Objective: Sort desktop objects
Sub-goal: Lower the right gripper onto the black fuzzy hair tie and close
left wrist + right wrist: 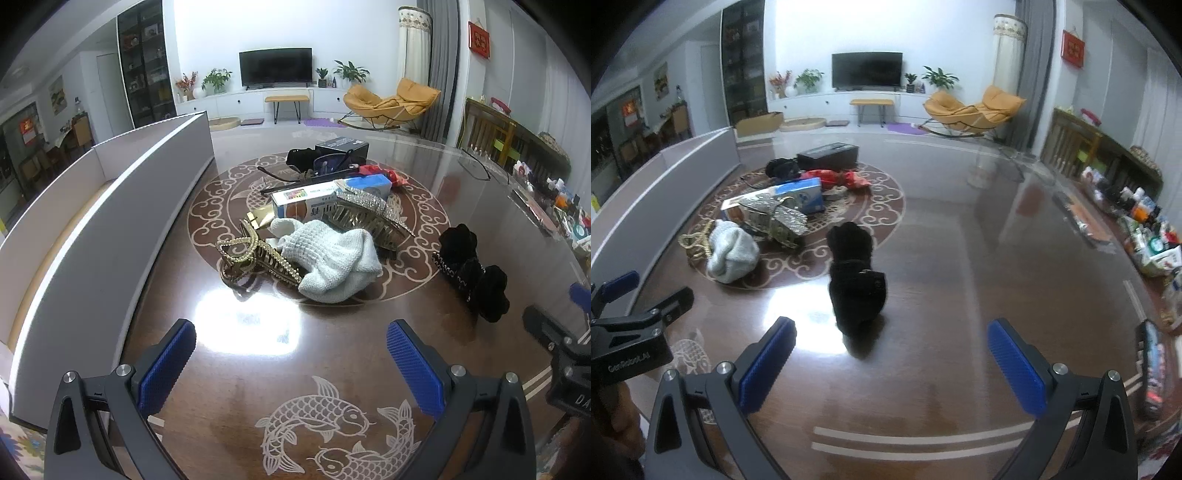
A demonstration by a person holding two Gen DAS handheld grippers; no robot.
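Two wrist views of a glossy brown table (229, 398) inlaid with pale fish and cloud motifs. The left gripper (291, 363) hangs over the near part of the table with its blue-padded jaws spread wide and nothing between them. The right gripper (892, 363) is likewise fully spread and empty, angled down at the tabletop.

The objects to be sorted lie heaped inside the round inlay, beyond both tools. Nearest the left gripper is a white knitted cloth (328, 258), bunched, resting against a gold rhinestone hair claw (255, 258) on its left. Behind the cloth a second, larger rhinestone hair claw (373, 214) leans on a white-and-blue carton (332, 194). Farther back lie a pair of dark-framed glasses (325, 166), a red wrapper (380, 173) and a black box (341, 147).

A black velvet hair claw (855, 280) lies apart from the heap, to its right in the left view; in the right view it sits just ahead of the right gripper, toward the left pad, not touching it.

A long white tray (110, 229) with upright walls stands along the table's left edge. The left tool's body shows at the lower left of the right view.
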